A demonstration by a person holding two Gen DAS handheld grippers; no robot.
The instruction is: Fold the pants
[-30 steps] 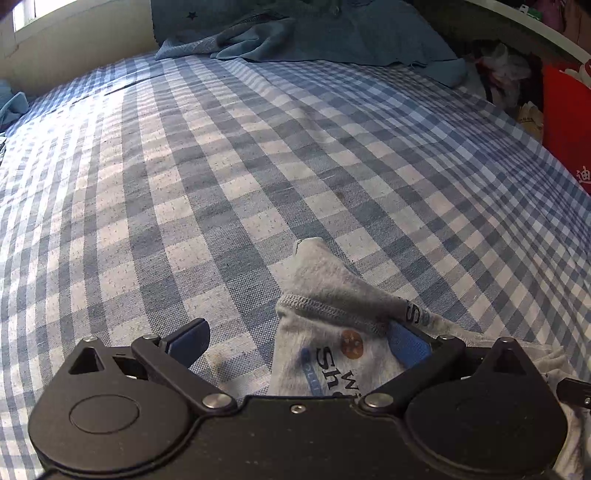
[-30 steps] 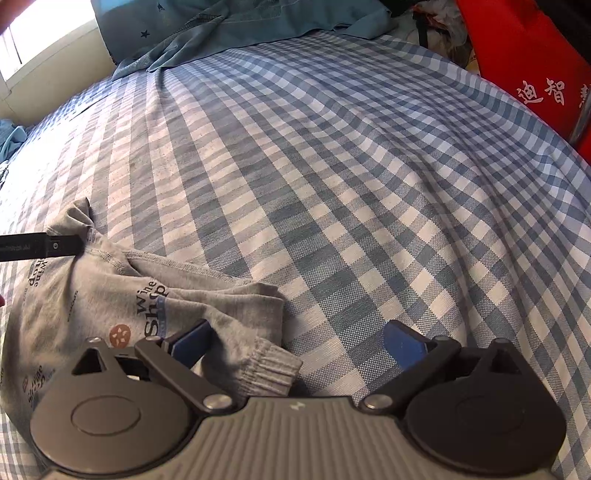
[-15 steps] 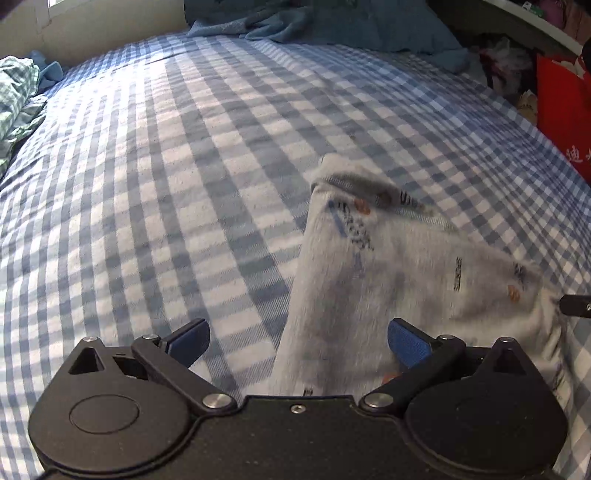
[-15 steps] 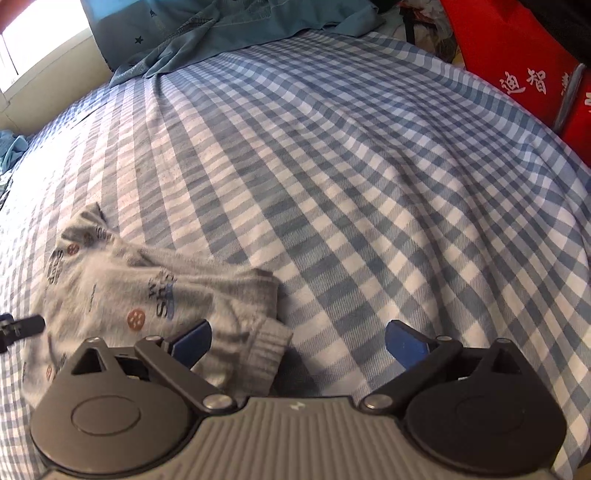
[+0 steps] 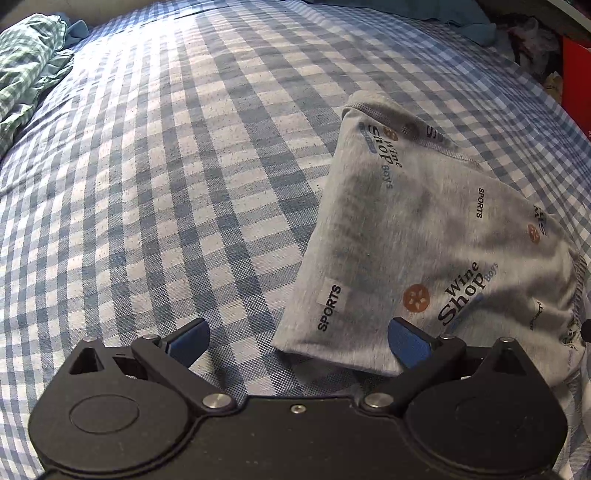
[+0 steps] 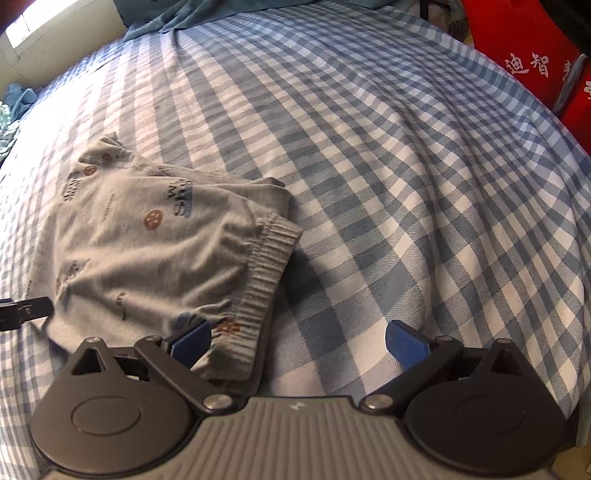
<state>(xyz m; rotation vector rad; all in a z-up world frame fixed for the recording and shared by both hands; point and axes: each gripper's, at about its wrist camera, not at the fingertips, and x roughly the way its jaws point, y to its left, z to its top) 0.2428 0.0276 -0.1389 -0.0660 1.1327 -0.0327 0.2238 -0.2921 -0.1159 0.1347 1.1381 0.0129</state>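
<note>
Small grey pants with printed words and orange dots lie folded into a compact bundle on the blue checked bedsheet. In the left wrist view my left gripper is open and empty, just in front of the bundle's near edge, and its right finger overlaps the fabric. In the right wrist view the pants lie at the left with the ribbed waistband facing right. My right gripper is open and empty, its left finger over the waistband's near end. A left gripper fingertip shows at the bundle's left edge.
A green checked cloth lies at the bed's far left. Teal clothing is heaped at the head of the bed. Red bags stand beside the bed on the right. The bed's right edge drops off near them.
My left gripper has let go of the pants and pulled back, so the whole bundle now lies flat before it. My right gripper has drawn back slightly; both stay open.
</note>
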